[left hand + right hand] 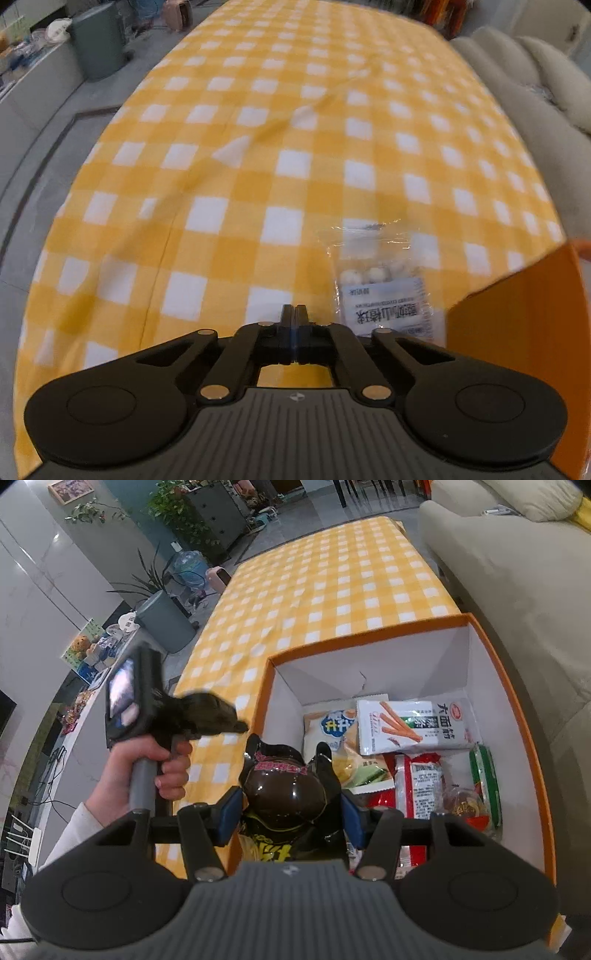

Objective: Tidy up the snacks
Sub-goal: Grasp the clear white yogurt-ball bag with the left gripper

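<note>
- Yellow-and-white checked cloth [258,155] covers the long low surface, with a beige sofa [517,590] along one side and a grey bin [166,624] and potted plants on the floor at the other.
- An orange box [369,642] with white inner walls sits at the near end of the surface, open at the top.
- Inside it lie several snack packs: a white pack printed with orange sticks [413,725], a blue-and-white one [330,725] beside it, a red-and-white one [421,786] nearer.
- The right tool [291,805] is clamped on a glossy dark snack bag [284,797], held over the box's left wall.
- The left tool [294,314] has its fingers pressed together with nothing between them, low over the cloth; the left hand [162,764] grips its handle.
- A clear packet of pale round sweets [384,284] lies flat on the cloth, just right of the left tool and beside the box's outer wall.
</note>
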A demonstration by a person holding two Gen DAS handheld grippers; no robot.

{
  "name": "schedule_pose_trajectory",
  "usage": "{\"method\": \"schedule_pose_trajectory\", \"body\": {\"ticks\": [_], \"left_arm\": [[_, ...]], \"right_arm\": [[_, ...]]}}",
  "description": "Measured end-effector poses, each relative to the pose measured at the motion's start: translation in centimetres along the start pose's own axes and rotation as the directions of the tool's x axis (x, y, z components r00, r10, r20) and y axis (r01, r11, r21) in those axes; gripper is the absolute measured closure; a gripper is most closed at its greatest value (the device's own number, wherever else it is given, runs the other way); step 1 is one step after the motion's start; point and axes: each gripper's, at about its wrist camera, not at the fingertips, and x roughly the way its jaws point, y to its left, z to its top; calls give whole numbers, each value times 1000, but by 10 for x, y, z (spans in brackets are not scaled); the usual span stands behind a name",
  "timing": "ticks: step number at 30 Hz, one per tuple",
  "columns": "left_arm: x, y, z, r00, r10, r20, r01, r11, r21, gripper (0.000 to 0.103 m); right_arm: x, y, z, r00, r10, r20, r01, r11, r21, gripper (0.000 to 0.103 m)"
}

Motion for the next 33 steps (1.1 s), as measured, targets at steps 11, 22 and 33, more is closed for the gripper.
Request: {"method": "schedule_pose_trajectory", "body": {"ticks": [11, 22, 33], "left_arm": [[-24, 10, 13, 980, -190, 57, 193, 980, -55, 42], [10, -43, 18, 1000, -13, -12, 13, 1000, 19, 28], [12, -22, 14, 997, -55, 53, 58, 996, -64, 41]], "right_arm": [[-8, 5, 0, 1000, 24, 14, -24, 1000, -9, 48], [-6, 2, 0, 998, 64, 0, -64, 998, 23, 48], [-7, 2, -1, 998, 61, 1, -61, 998, 25, 48]]}}
